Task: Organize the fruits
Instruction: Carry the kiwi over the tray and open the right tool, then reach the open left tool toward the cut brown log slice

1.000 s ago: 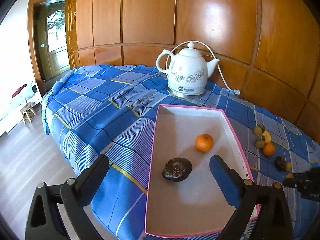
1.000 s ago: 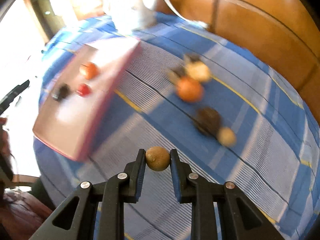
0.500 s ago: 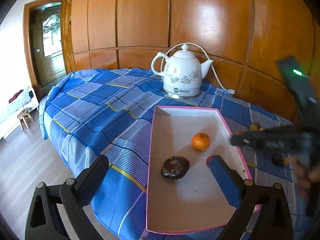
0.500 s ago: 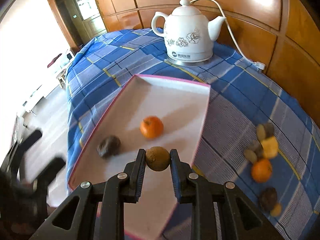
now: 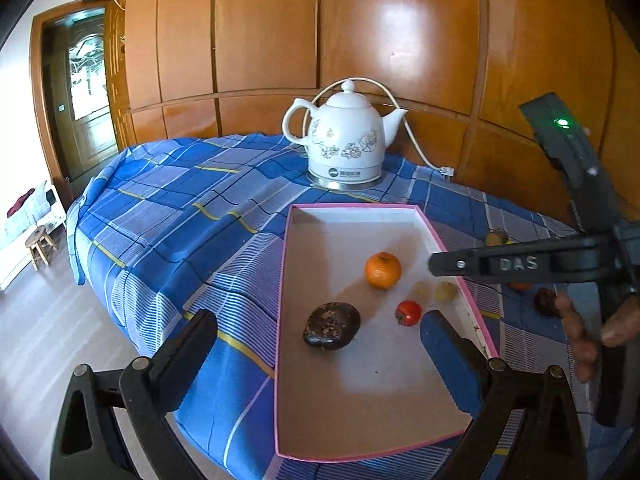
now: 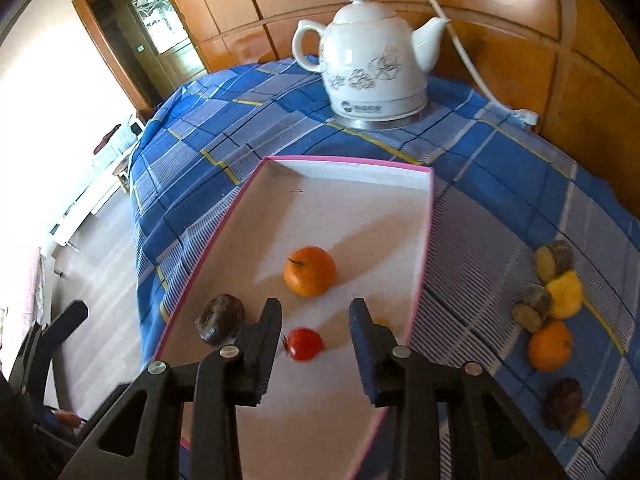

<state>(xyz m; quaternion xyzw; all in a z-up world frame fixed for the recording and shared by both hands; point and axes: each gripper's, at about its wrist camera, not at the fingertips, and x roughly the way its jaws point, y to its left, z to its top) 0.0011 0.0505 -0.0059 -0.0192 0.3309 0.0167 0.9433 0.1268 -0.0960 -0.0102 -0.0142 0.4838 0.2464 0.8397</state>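
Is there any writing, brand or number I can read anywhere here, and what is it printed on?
"DAS": raised letters on the black arm of the right gripper, seen from the left wrist camera.
Dark label on the base of the white kettle: a logo and a line of characters, too small and blurred to read in both views.
Green light on the black device above that gripper: a lamp, no text.
Nothing readable on the pink-edged tray.

Glossy wood panelling lines the wall ahead of the claw, catching daylight. Far left, a wooden door with frosted glass; below it, 1 small stool on pale floor.
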